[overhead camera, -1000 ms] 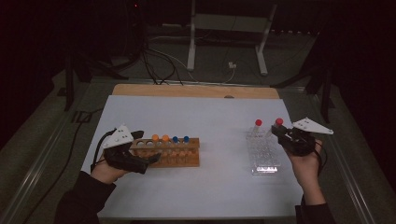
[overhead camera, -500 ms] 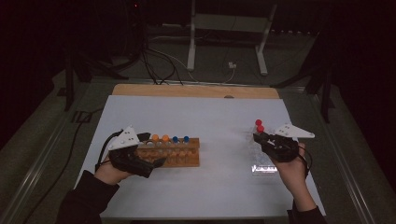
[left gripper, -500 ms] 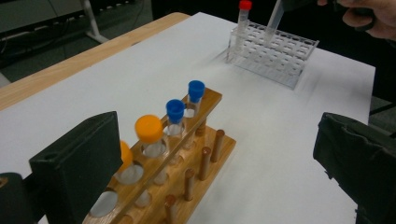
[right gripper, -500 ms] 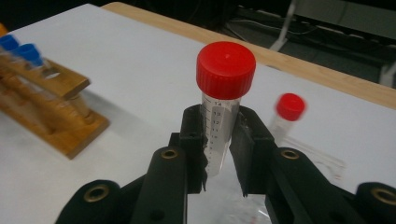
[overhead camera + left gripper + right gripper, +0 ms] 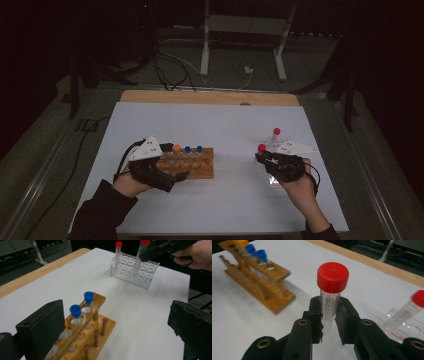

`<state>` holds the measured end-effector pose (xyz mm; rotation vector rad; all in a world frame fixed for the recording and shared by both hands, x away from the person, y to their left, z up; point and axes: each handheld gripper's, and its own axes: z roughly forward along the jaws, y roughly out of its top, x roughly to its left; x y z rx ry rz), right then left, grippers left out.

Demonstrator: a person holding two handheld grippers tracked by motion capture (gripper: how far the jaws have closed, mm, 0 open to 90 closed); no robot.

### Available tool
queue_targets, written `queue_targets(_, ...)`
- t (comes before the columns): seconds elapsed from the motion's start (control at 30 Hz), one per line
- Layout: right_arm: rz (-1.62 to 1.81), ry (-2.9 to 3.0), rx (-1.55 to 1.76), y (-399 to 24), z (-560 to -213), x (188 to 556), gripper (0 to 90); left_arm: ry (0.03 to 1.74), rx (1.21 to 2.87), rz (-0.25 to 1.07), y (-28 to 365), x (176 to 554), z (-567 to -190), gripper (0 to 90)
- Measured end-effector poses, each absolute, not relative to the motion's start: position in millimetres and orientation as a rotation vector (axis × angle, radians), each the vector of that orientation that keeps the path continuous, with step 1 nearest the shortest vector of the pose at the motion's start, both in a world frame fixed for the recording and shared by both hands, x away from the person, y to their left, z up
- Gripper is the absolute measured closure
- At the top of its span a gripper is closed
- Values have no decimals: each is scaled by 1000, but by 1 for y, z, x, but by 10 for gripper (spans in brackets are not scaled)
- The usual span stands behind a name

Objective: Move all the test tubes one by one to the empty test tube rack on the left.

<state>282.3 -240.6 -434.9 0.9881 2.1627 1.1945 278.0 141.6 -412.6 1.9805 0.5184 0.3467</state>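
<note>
My right gripper is shut on a clear tube with a red cap and holds it upright above the table. The high view shows that gripper with its tube left of the clear plastic rack. A second red-capped tube stands in this rack. My left gripper is open, its jaws wide apart, at the left end of the wooden rack. The wooden rack holds blue-capped tubes and an orange-capped one.
A wooden strip borders the white table's far edge. Cables and a metal stand lie on the dark floor behind. White tabletop stretches between the two racks.
My right gripper has carried one red-capped tube left, away from the clear rack, and slightly down. The left gripper has edged right toward the wooden rack.
</note>
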Motion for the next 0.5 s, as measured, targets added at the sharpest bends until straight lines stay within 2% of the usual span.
queue_targets(0.5,1211,2260,908,-221,-439,272,749,419,1995,284,106,282,-408,18)
